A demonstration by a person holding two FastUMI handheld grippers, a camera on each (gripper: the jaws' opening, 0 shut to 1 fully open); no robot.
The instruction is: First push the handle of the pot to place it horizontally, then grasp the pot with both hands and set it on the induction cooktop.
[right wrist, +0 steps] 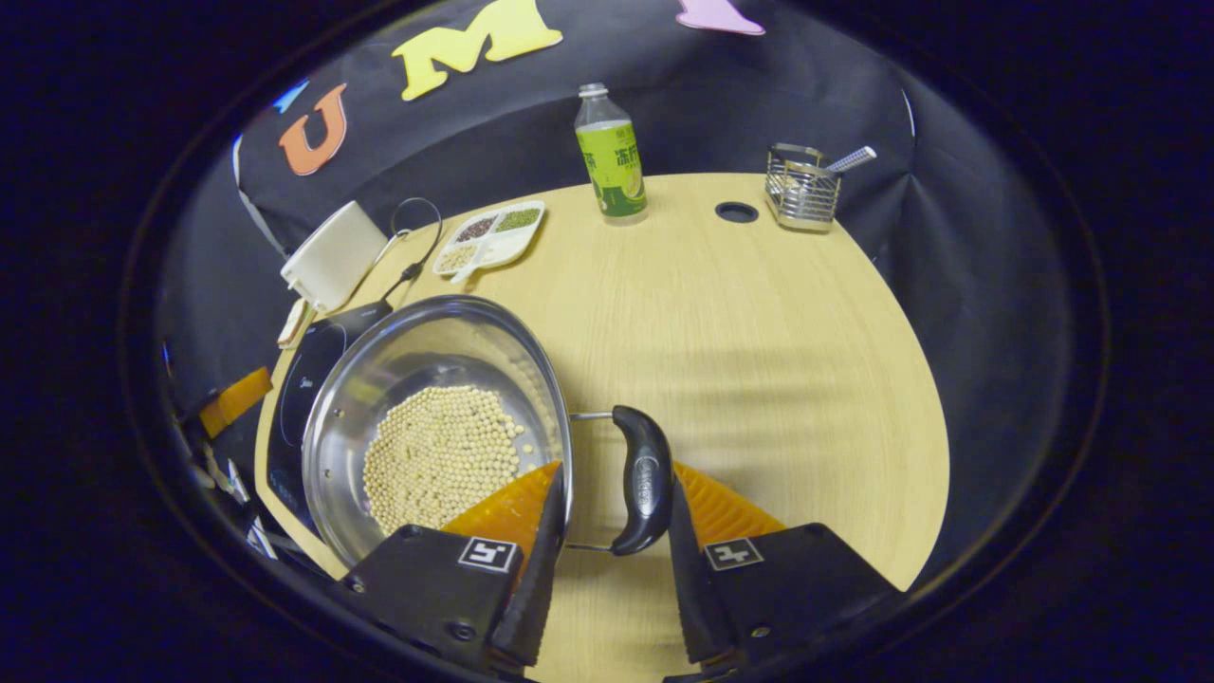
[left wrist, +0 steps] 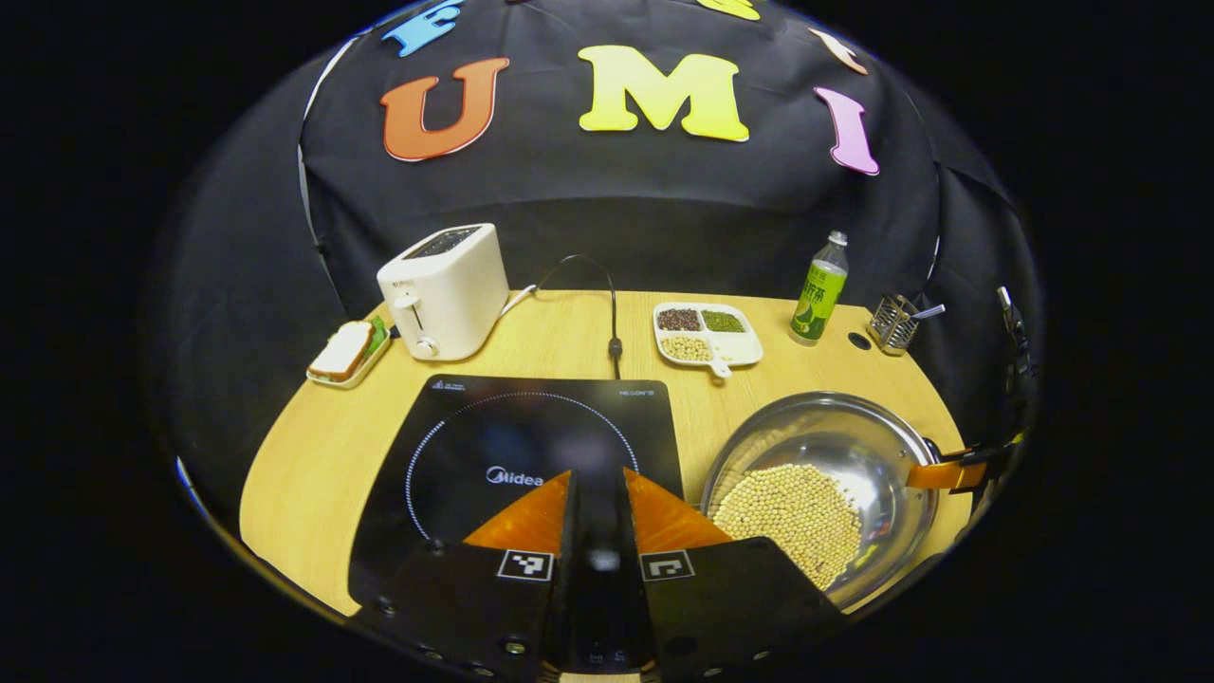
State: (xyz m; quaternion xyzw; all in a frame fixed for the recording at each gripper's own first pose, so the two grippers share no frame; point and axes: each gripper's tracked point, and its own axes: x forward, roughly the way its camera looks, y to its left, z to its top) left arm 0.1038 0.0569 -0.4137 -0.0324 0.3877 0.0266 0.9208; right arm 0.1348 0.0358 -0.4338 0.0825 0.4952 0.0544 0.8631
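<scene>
Jaws of the right gripper (right wrist: 612,517) are spread, with the black handle (right wrist: 643,479) of the pot (right wrist: 432,417) standing between them; whether a finger already touches the handle I cannot tell from this angle. Jaws of the left gripper (left wrist: 597,493) are nearly pressed together, with only a thin gap and nothing in it, and they hover over the near edge of the cooktop (left wrist: 531,446). The pot sits on the table (right wrist: 740,341) just right of the cooktop, with pale beans (right wrist: 436,455) in its bottom. Behind the cooktop stand a toaster (left wrist: 446,289) and a divided tray (left wrist: 707,334); farther right are a bottle (left wrist: 818,289) and a wire basket (left wrist: 893,323).
</scene>
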